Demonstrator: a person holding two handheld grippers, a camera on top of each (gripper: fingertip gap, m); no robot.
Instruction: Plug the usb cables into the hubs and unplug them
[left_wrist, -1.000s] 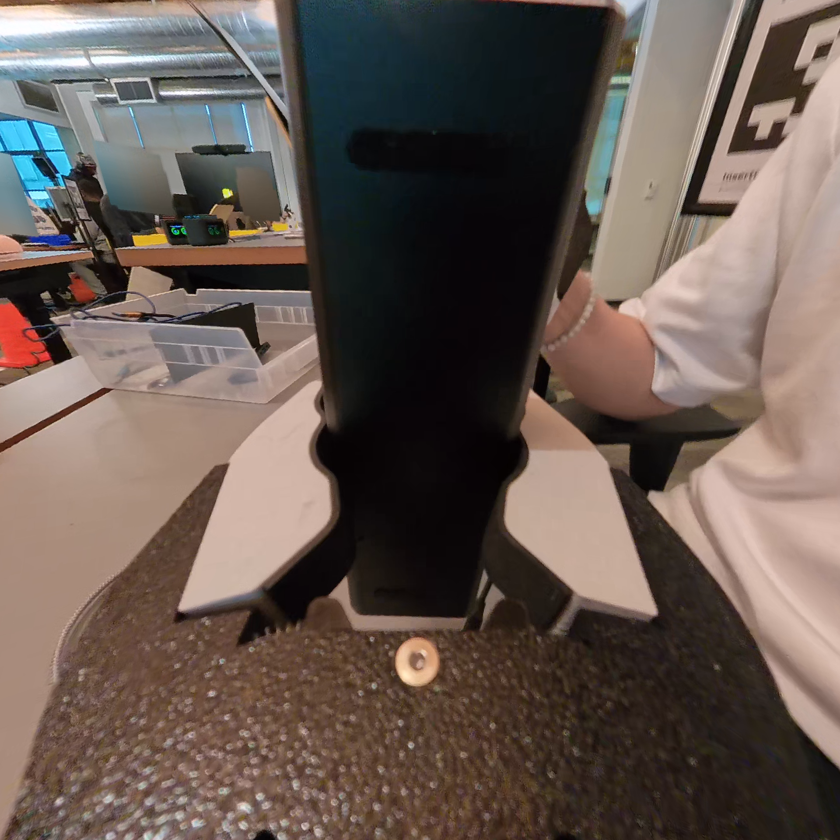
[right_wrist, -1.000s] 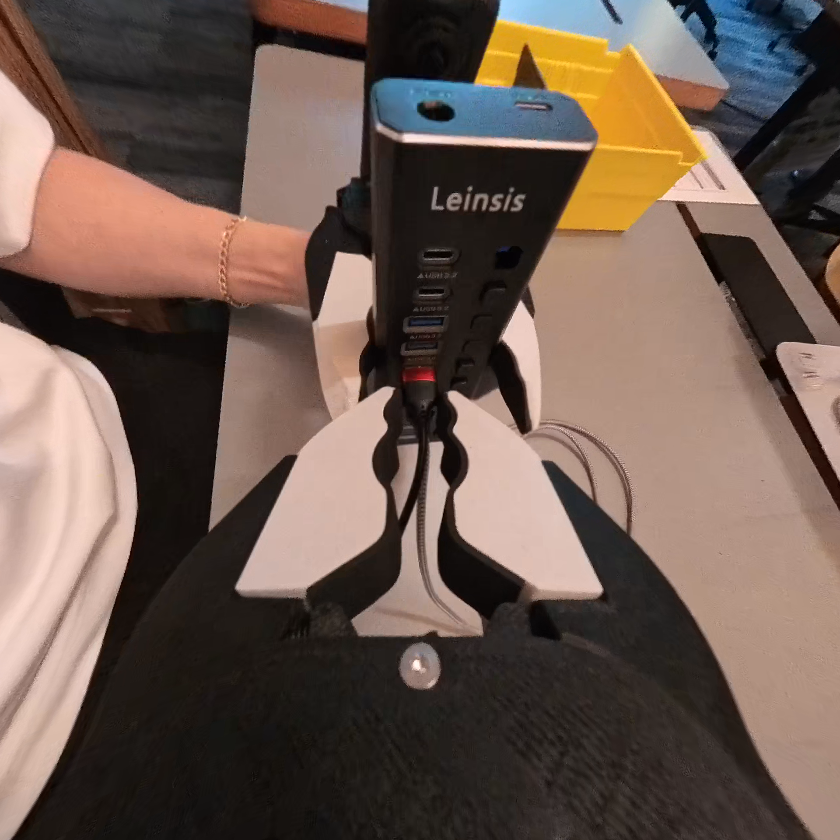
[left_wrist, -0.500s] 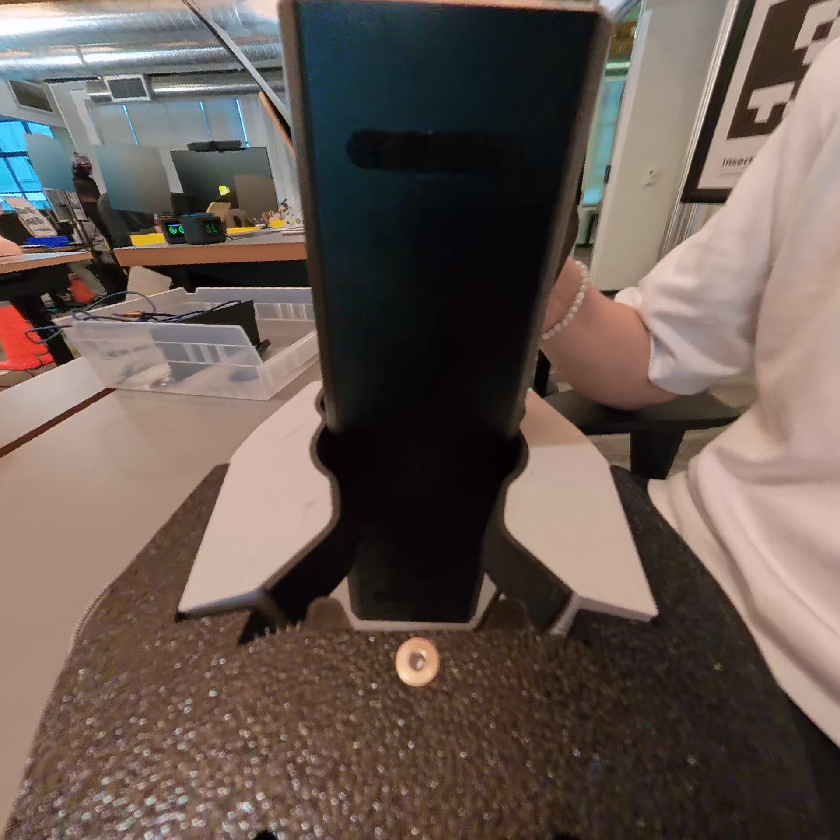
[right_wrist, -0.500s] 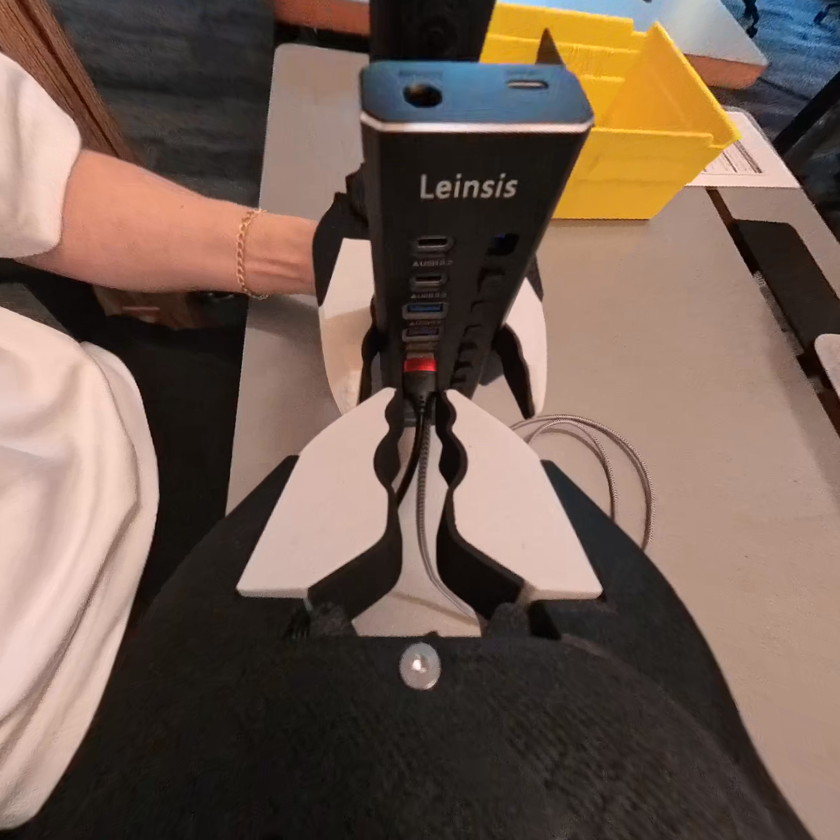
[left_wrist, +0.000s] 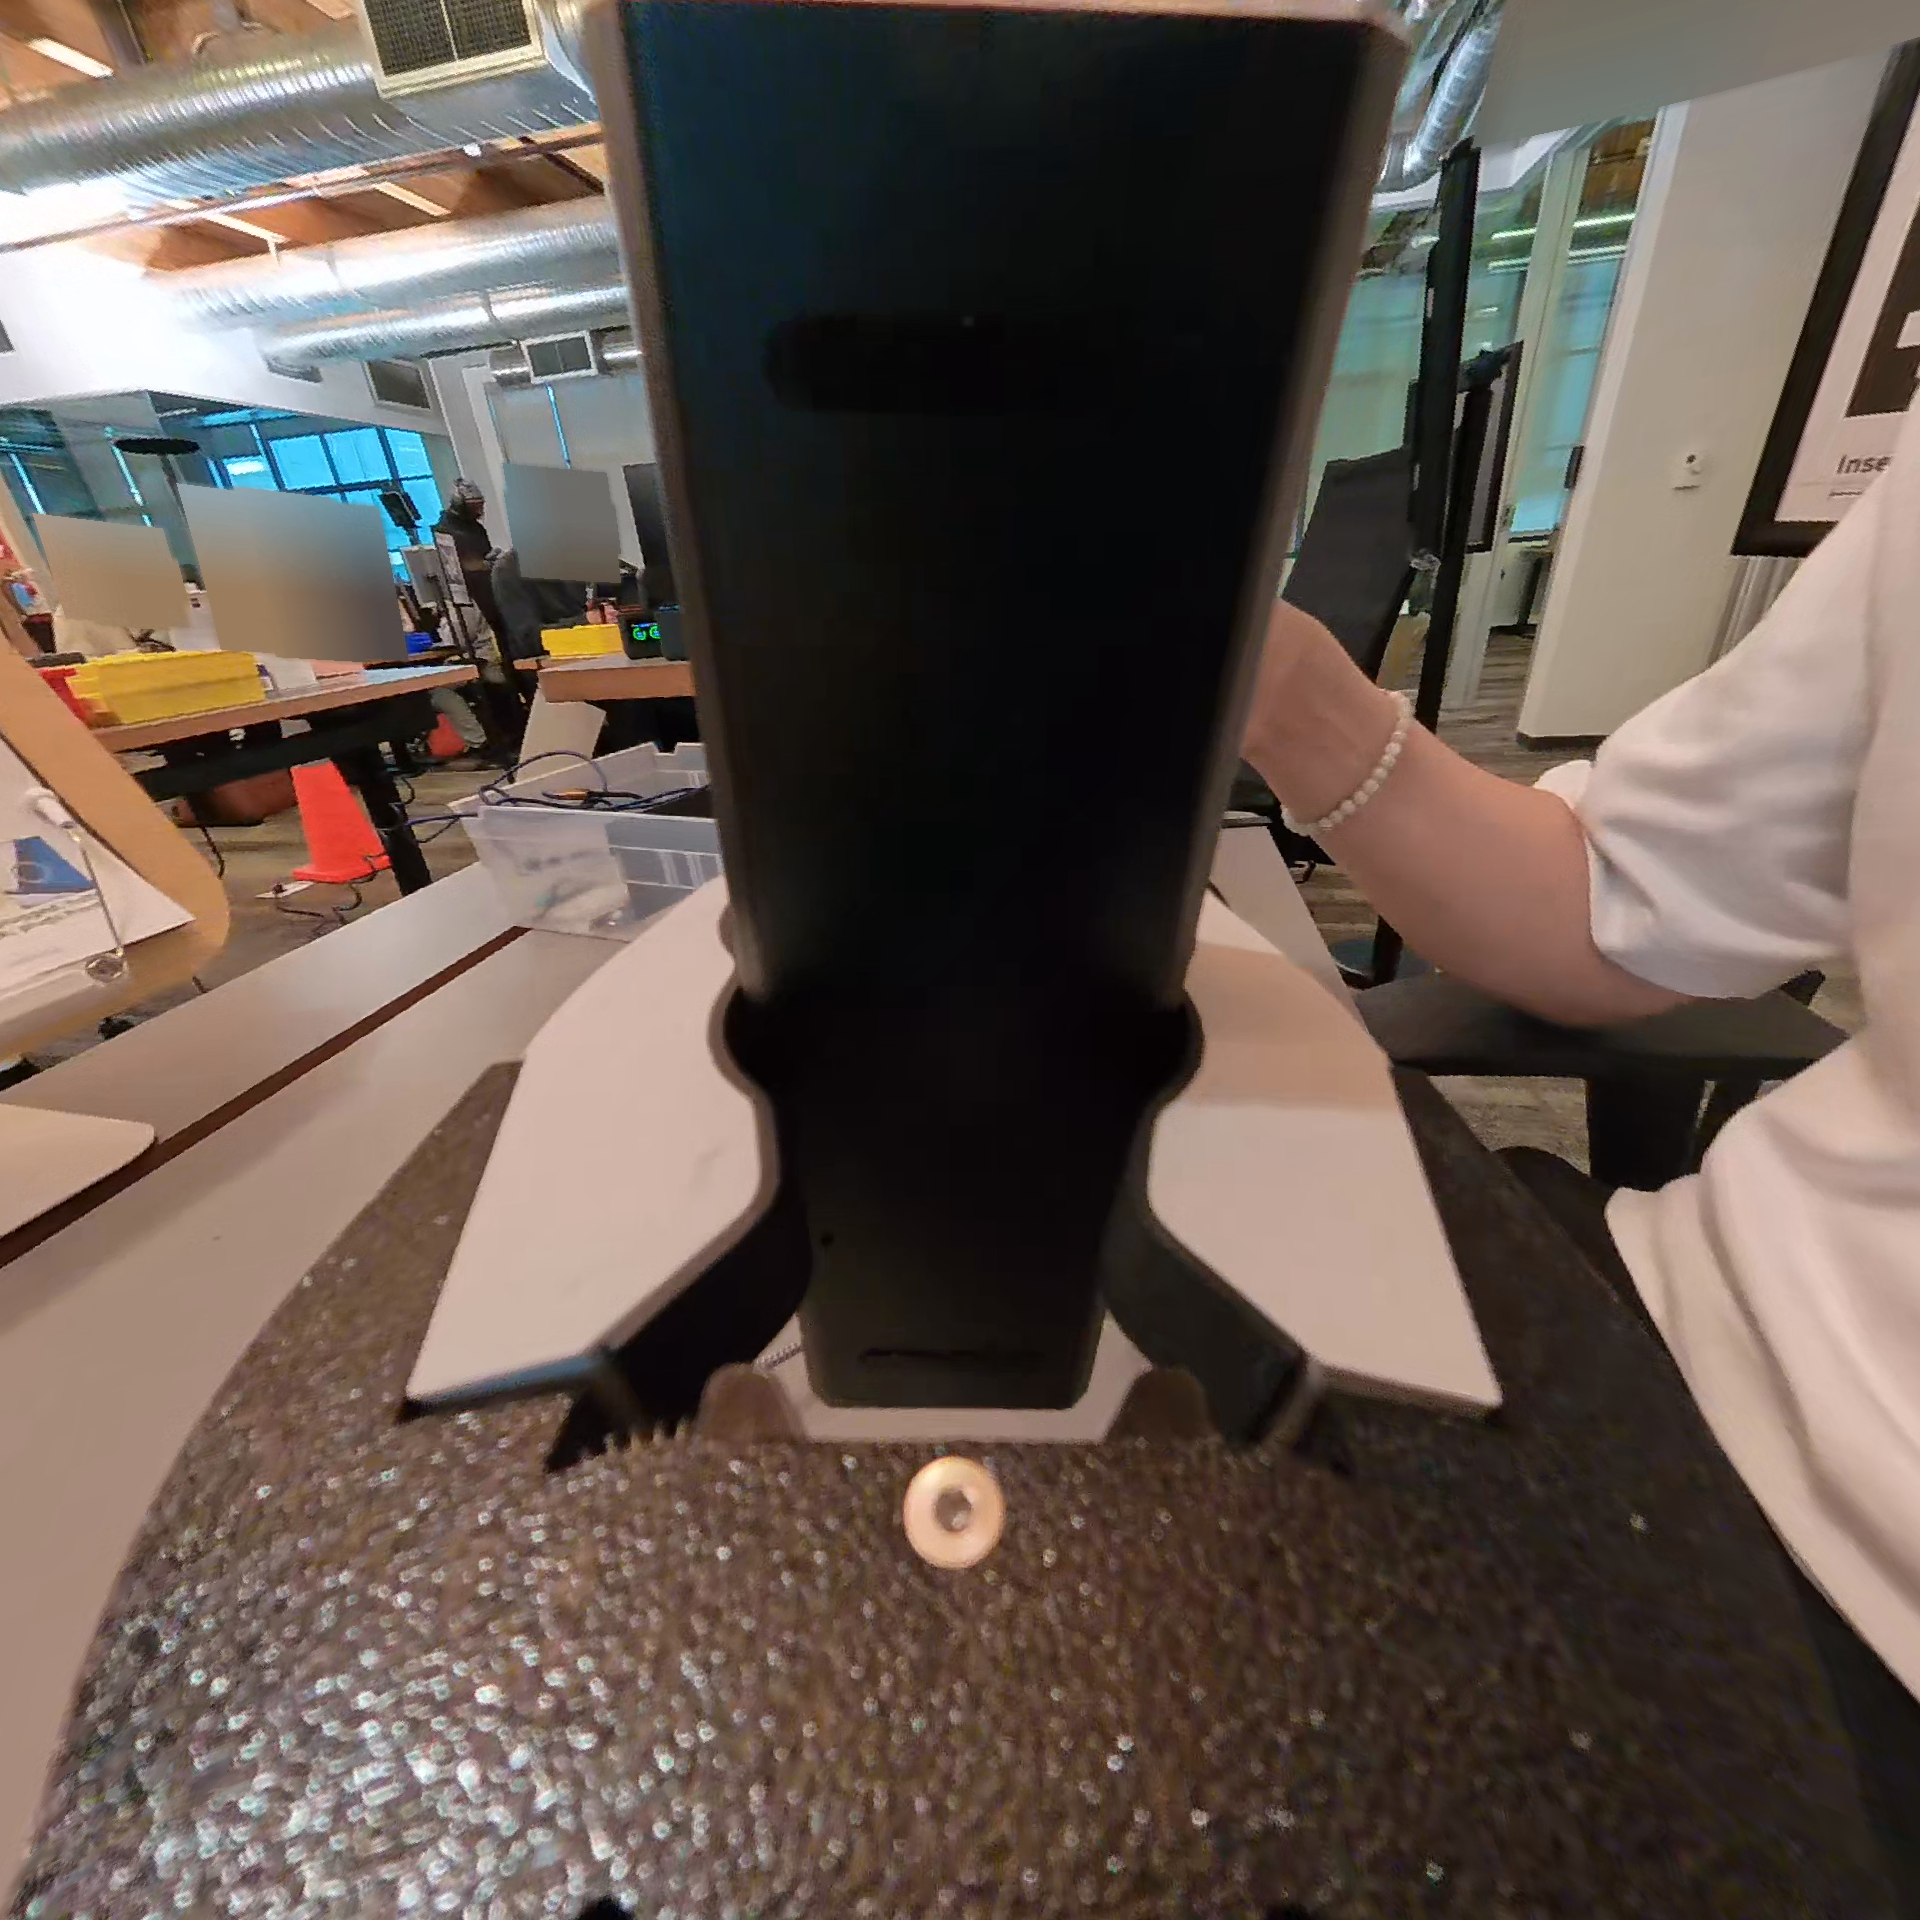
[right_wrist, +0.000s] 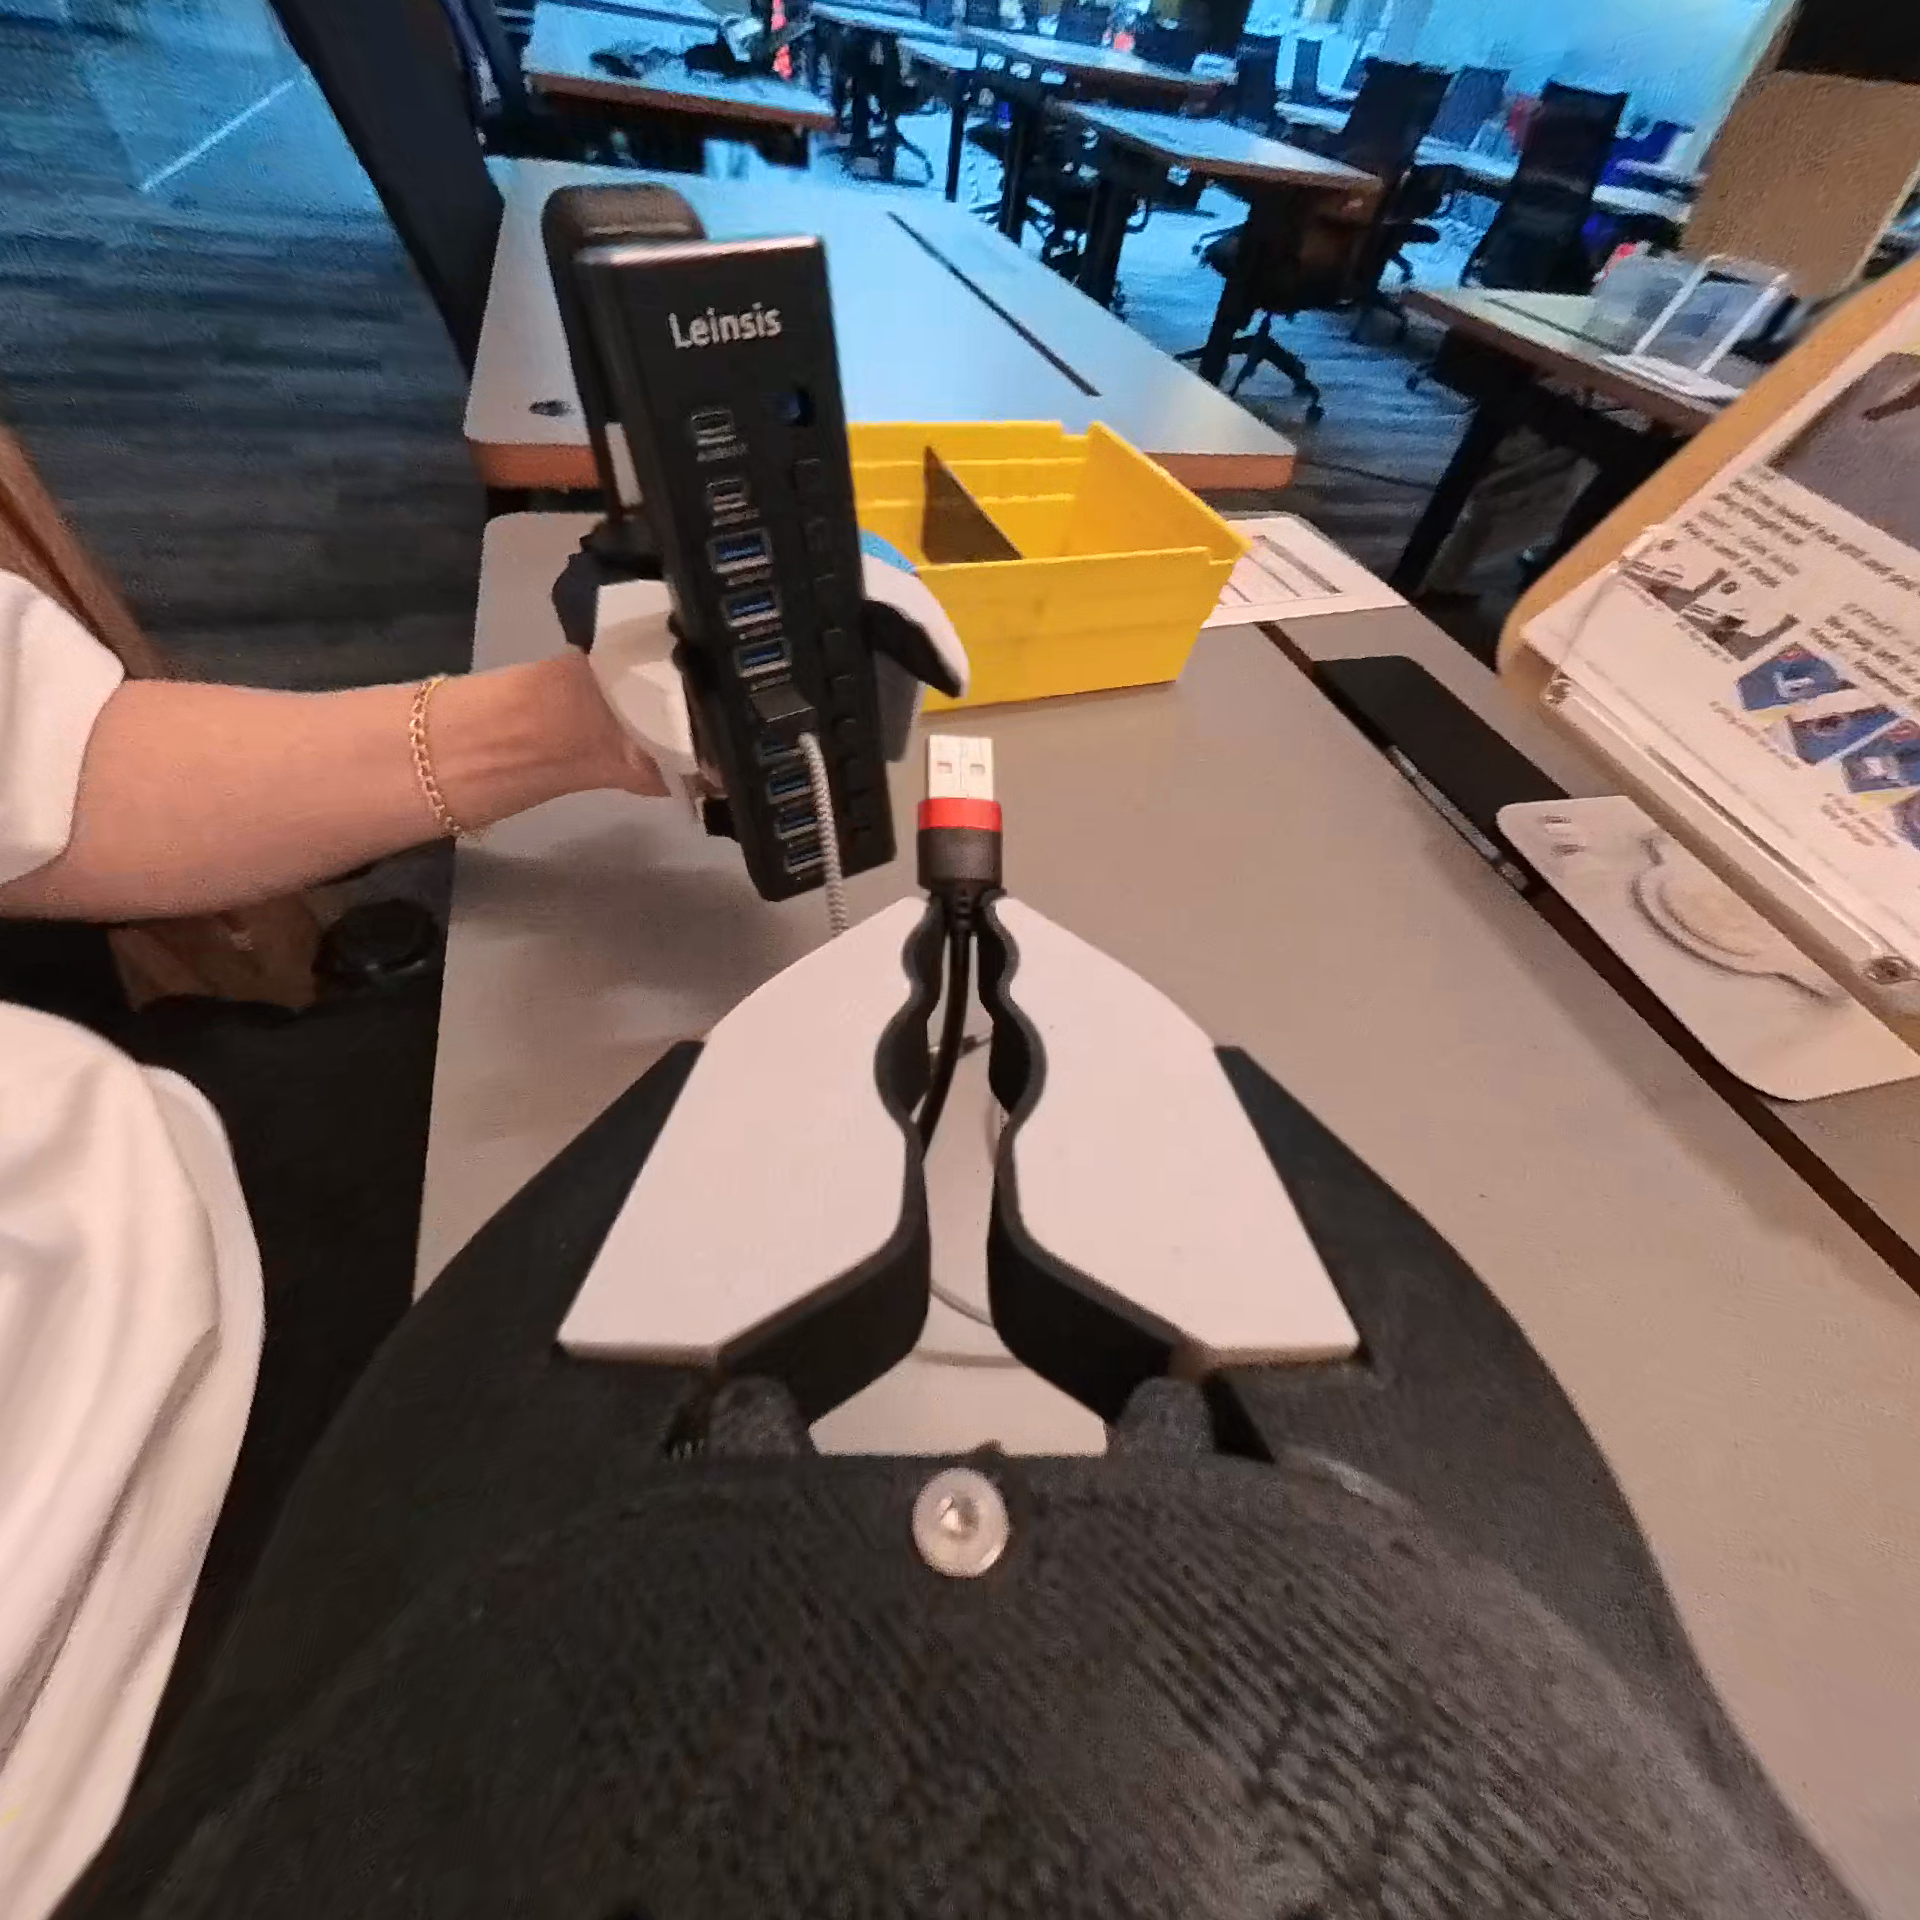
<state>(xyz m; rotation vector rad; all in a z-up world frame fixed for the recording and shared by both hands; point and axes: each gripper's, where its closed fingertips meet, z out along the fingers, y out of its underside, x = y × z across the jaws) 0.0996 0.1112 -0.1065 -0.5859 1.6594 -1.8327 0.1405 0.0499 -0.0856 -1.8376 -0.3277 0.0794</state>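
Observation:
My left gripper (left_wrist: 961, 997) is shut on a black USB hub (left_wrist: 966, 582) and holds it upright above the table; only the hub's plain back shows there. In the right wrist view the hub (right_wrist: 748, 561) shows its port side, with one braided cable (right_wrist: 821, 821) plugged in its lower half. The left gripper (right_wrist: 769, 665) clamps the hub around its middle. My right gripper (right_wrist: 961, 914) is shut on a USB cable with a red-banded plug (right_wrist: 961, 805). The plug points up, free of the hub, just right of its lower end.
A yellow divided bin (right_wrist: 1049, 551) stands on the grey table (right_wrist: 1247, 935) behind the hub. An instruction board (right_wrist: 1745, 665) on a stand is at the right. A clear tray (left_wrist: 603, 852) with cables sits beyond the hub in the left wrist view. The person's arms and white sleeves flank both views. About 9 cm separates my left fingertips from my right.
The red-banded plug has come out of the hub and moved back and right with my right gripper. The hub has been lifted and tilted away to the left.

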